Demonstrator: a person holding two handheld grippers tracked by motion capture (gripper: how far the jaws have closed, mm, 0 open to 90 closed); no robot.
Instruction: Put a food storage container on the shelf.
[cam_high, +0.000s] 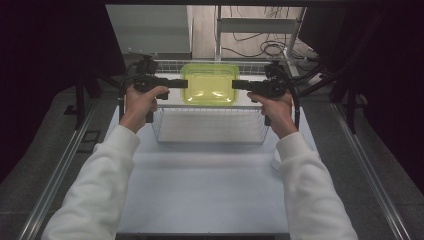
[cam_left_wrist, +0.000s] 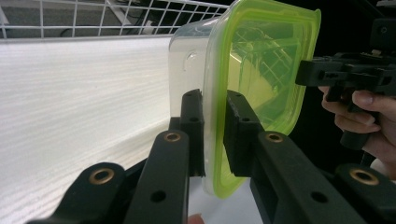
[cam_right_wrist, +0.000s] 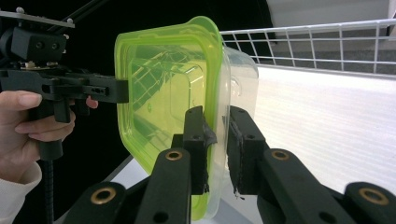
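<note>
I have the clear container (cam_high: 209, 84) with its yellow-green lid (cam_left_wrist: 261, 70) carried level above the far end of the wire basket (cam_high: 210, 127) on the bench (cam_high: 205, 190). Each side rim is pinched so the box cannot tip: the left hand-held gripper (cam_left_wrist: 214, 135) clamps one lid edge, the right hand-held gripper (cam_right_wrist: 217, 144) the opposite edge. I judge the two-sided hold keeps it flat for lowering into or lifting clear of the basket.
</note>
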